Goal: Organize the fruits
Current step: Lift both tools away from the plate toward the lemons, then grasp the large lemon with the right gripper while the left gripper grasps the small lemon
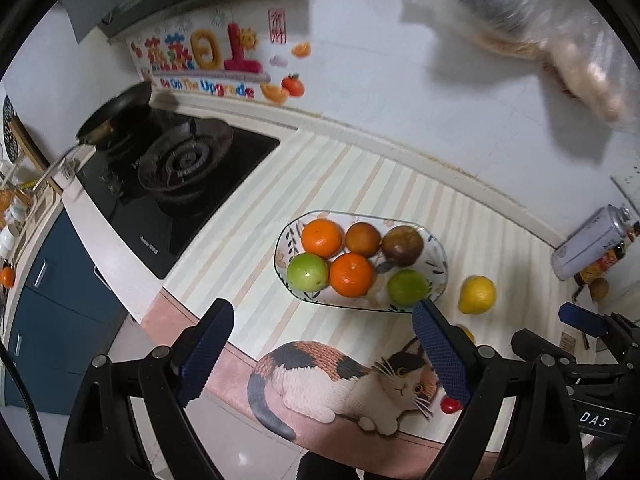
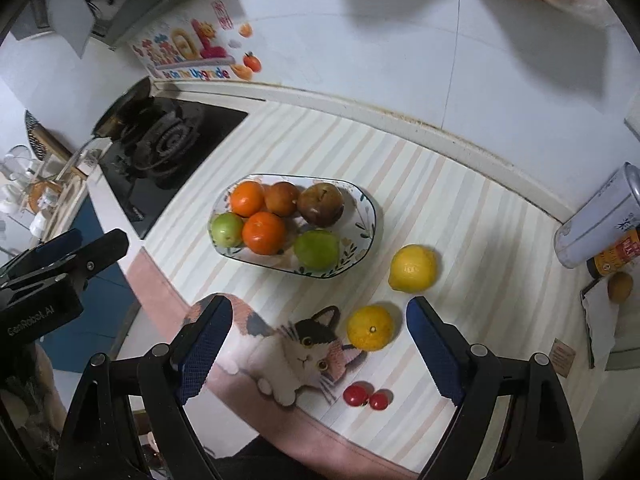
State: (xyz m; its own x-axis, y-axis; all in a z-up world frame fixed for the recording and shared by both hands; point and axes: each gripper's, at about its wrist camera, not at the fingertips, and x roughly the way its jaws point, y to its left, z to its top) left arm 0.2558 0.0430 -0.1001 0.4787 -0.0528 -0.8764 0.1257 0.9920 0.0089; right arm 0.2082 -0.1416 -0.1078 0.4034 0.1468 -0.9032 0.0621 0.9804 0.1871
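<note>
- Fruit already gathered sits in the oval plate [image 2: 370,216] toward the left of the striped mat [image 2: 460,208]: two oranges, two green fruits and two brown ones, packed close with a bare strip at the plate's right end.
- Left claw [image 1: 322,346] hangs above the tabletop's near edge, over the printed cat, tilted down toward the plate; I hold it spread wide with nothing between its pads.
- Right claw [image 2: 318,346] is likewise wide open and empty, raised above the near edge and pointing down at the loose fruit.
- Loose pieces lie to the right of the plate: a small yellow-orange citrus [image 2: 370,328] beside the cat's ear, a lemon [image 2: 413,268] farther back just beyond it, and two cherry tomatoes [image 2: 366,396] touching each other at the near edge.
- My judgement: the citrus is the natural next pick for my right claw, since it sits almost between the pads.
- To do it well I would come down level, straddle its widest part, close gently so the round skin does not squirt out, and set it in the plate's free right end without nudging the green fruit [image 2: 317,250].
</note>
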